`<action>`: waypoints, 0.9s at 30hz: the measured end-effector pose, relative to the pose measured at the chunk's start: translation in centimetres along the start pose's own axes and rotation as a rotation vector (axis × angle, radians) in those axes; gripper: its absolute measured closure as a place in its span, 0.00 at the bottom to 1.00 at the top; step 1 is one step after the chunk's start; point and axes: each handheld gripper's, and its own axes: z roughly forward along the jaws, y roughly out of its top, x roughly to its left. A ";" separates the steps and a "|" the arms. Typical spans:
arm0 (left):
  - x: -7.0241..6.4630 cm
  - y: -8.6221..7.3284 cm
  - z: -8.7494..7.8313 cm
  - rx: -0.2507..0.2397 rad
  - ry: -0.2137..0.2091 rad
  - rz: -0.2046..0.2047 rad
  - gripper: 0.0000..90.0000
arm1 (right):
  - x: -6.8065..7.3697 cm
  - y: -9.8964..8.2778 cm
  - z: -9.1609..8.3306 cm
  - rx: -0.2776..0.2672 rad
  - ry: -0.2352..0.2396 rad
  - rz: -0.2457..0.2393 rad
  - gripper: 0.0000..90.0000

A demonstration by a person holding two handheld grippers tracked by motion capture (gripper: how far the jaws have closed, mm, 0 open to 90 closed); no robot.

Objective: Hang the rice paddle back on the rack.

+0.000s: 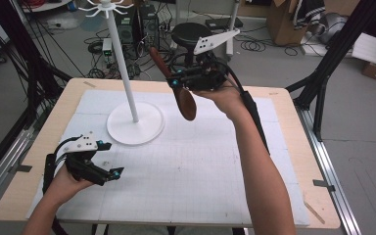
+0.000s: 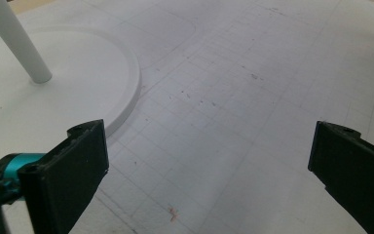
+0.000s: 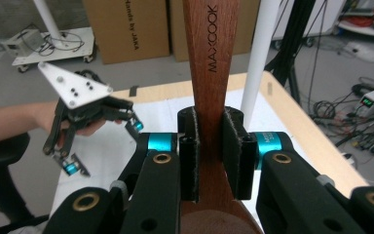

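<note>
My right gripper (image 1: 177, 81) is raised over the far middle of the table and is shut on a dark wooden spoon (image 1: 186, 101). The spoon's bowl hangs down toward the mat and its handle points up and back. In the right gripper view the pads pinch the spoon (image 3: 212, 53) at its neck, with my right gripper (image 3: 210, 156) around it. A white hook stand (image 1: 124, 63) rises from a round base (image 1: 136, 129) just left of the spoon. My left gripper (image 1: 112, 158) rests low at the front left, open, nothing between its jaws (image 2: 207, 170).
A white gridded mat (image 1: 191, 166) covers the wooden table (image 1: 284, 98). The stand's base (image 2: 53, 107) lies close to my left gripper. Beyond the far edge are a black stool (image 1: 191, 32), cardboard boxes and floor cables. Black frame legs (image 1: 323, 73) stand at the right.
</note>
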 end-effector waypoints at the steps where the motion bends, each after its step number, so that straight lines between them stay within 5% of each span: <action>1: 0.0 0.0 0.0 0.001 0.001 0.006 0.02 | -0.2 0.2 0.1 -0.008 -0.010 -0.013 0.88; 27: -0.1 0.1 0.1 -0.002 -0.008 0.005 0.02 | -2.0 4.3 1.6 -0.009 -0.024 0.009 0.88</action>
